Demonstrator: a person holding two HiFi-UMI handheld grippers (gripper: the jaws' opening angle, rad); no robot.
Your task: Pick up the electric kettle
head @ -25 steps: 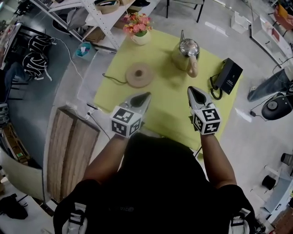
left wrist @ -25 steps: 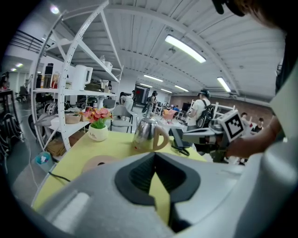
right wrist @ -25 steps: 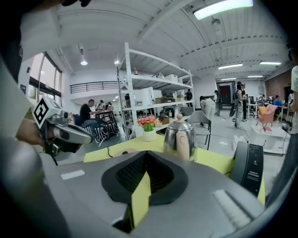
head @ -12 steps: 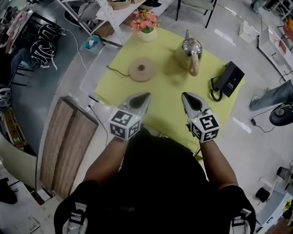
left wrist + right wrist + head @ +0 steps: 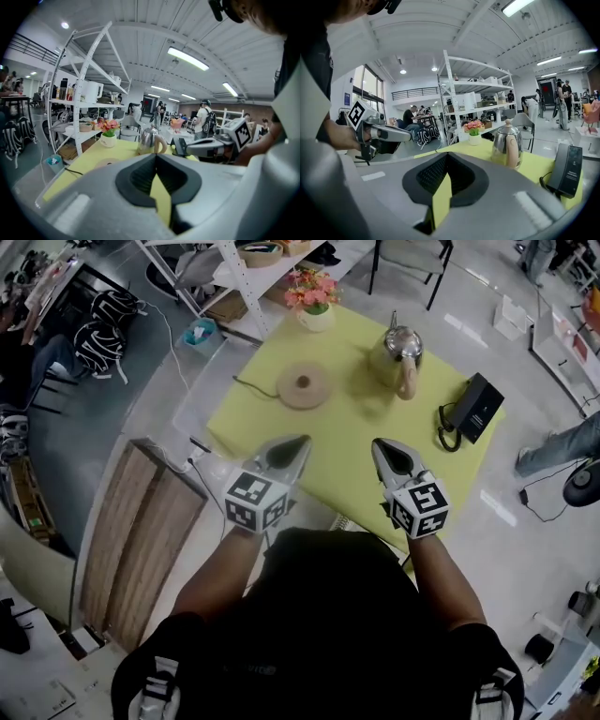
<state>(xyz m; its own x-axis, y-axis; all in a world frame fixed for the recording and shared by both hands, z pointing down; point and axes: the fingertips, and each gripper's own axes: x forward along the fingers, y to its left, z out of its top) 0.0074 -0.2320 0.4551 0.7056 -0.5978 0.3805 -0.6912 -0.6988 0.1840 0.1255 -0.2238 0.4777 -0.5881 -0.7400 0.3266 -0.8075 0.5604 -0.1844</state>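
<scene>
The steel electric kettle [image 5: 398, 357] with a pale handle stands upright on the far right of the yellow table [image 5: 361, 432]. It also shows in the left gripper view, the kettle [image 5: 150, 140], and in the right gripper view, the kettle [image 5: 507, 143]. Its round base [image 5: 303, 387] lies apart to its left, with a cord running off the table. My left gripper [image 5: 298, 442] and right gripper [image 5: 382, 448] hover side by side over the table's near edge, well short of the kettle. The left gripper [image 5: 156, 157] and the right gripper [image 5: 446, 155] are both shut and empty.
A pot of flowers [image 5: 316, 298] stands at the table's far corner. A black corded device [image 5: 476, 407] lies at its right edge. A white shelf rack [image 5: 239, 268] stands beyond, a wooden board [image 5: 141, 540] lies at lower left, and a person's leg [image 5: 562, 442] shows at right.
The table and kettle have slid toward the right and shrunk slightly in the head view. Both grippers have shifted a little over the near edge, side by side, still shut and empty.
</scene>
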